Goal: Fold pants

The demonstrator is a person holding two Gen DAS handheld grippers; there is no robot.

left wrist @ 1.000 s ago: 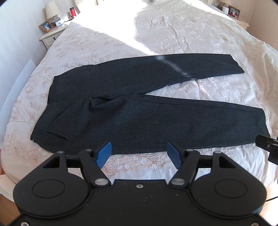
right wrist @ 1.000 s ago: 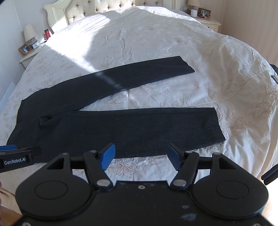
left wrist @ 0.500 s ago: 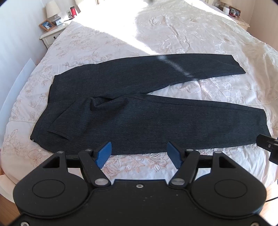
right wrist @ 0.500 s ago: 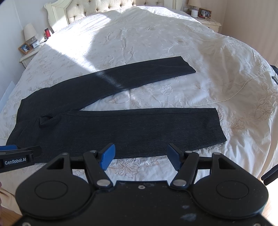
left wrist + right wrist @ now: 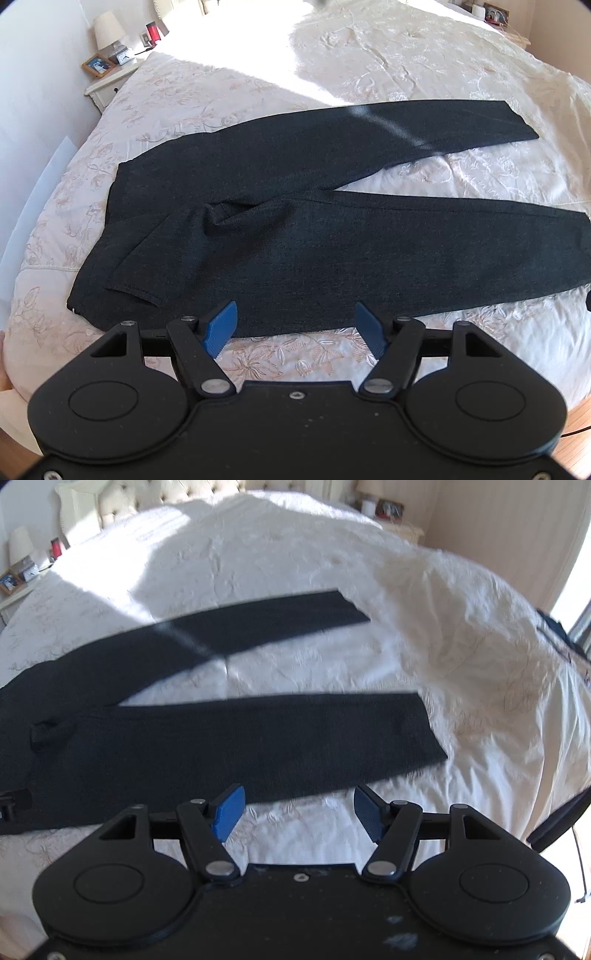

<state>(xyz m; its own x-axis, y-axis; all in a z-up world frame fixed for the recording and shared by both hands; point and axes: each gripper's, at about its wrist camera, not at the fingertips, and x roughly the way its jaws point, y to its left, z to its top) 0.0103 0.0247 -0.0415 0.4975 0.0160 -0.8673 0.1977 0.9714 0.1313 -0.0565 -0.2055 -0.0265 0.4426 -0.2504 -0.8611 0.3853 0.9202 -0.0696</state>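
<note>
Dark grey pants (image 5: 332, 229) lie flat on the white embroidered bed (image 5: 388, 62), waist to the left, both legs spread apart toward the right. A fold bunches at the crotch (image 5: 229, 218). My left gripper (image 5: 297, 326) is open and empty, just above the near edge of the near leg by the waist end. In the right wrist view the pants (image 5: 221, 738) show blurred; my right gripper (image 5: 299, 810) is open and empty, over the near leg's near edge, left of its hem (image 5: 428, 731).
A nightstand (image 5: 110, 79) with a lamp, photo frame and clock stands at the far left of the bed. A second nightstand (image 5: 391, 517) is at the far right. A tufted headboard (image 5: 155, 498) is at the back. Wooden floor (image 5: 576, 435) lies below the bed's near edge.
Both grippers have moved closer to the bed, so the pants look larger. The right wrist view has swung and is now blurred. Both grippers stay open.
</note>
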